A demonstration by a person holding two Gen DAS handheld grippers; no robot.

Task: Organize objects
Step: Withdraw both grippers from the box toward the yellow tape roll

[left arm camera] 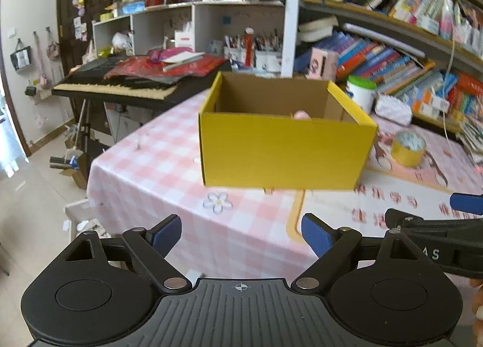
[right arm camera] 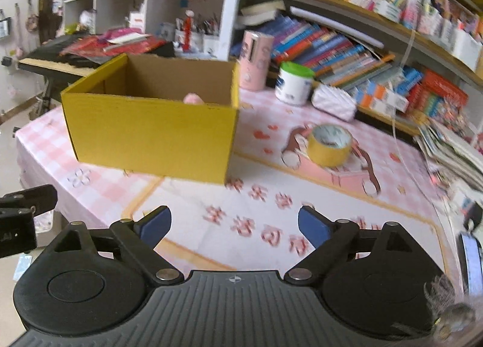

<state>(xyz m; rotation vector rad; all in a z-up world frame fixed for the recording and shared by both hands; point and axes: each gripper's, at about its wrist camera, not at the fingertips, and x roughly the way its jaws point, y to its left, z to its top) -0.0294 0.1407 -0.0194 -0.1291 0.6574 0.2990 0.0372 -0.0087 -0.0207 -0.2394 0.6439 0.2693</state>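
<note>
Blue-padded, the left gripper and right gripper are both spread and hold nothing, short of the open yellow cardboard box on the pink-checked bench. Something pink peeks over the box's near wall. Right of the box lies a yellow tape roll, with a green-lidded white tub beyond it.

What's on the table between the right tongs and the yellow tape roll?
Nothing stands there. In the right wrist view, only the pink printed tablecloth lies between the open right tongs and the yellow tape roll.
</note>
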